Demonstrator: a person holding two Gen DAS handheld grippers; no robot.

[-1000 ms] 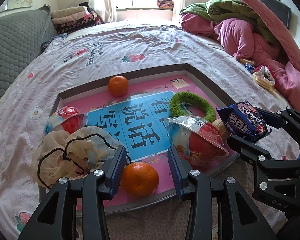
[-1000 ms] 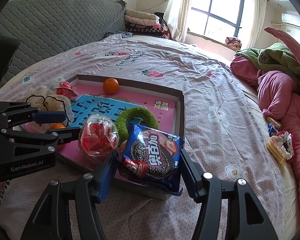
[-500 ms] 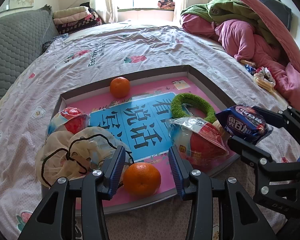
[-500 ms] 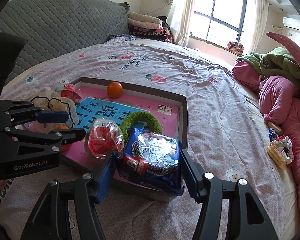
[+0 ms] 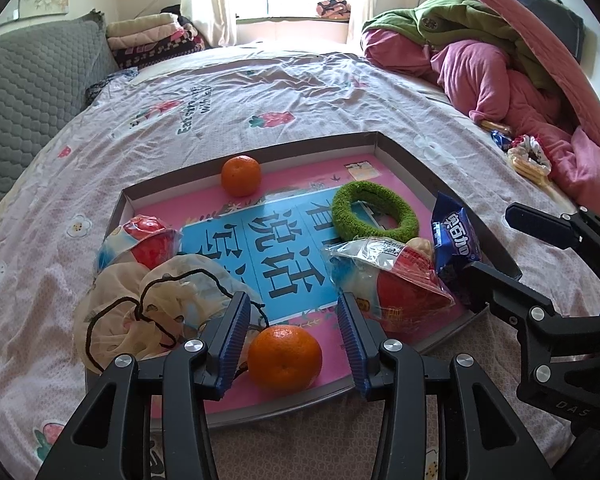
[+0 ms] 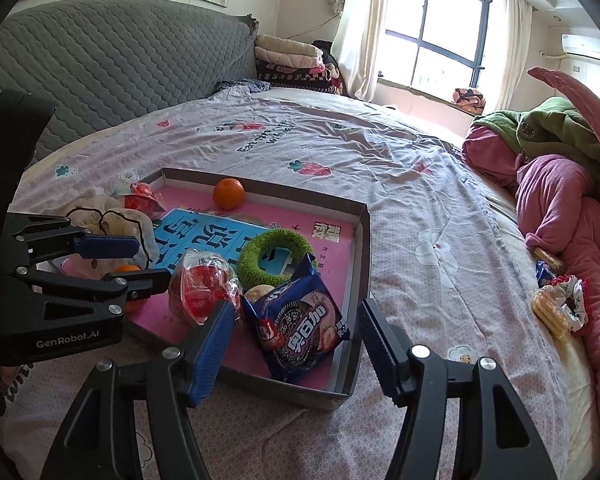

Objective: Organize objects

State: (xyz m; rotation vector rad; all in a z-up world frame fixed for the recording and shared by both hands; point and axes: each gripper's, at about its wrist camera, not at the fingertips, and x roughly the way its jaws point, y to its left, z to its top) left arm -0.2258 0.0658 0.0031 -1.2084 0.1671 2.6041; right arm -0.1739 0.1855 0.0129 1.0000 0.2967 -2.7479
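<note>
Oreo cookie packet (image 6: 300,326) lies in the tray's (image 6: 362,240) near right corner, free between the open right tongs (image 6: 292,344). Left tongs (image 5: 292,334) gape around a mandarin (image 5: 285,357).

Blue cookie packet (image 6: 300,330) in tray (image 6: 362,276) (right hand-held gripper (image 6: 294,346) wide apart)

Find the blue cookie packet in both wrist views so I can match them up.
Left wrist view: the blue cookie packet stands on edge at the right of the tray, beside the wrapped red snack.
Right wrist view: it lies low and central in the tray's near corner, between the open right tongs.
Shared landmark: the green ring just beyond the packet.
</note>
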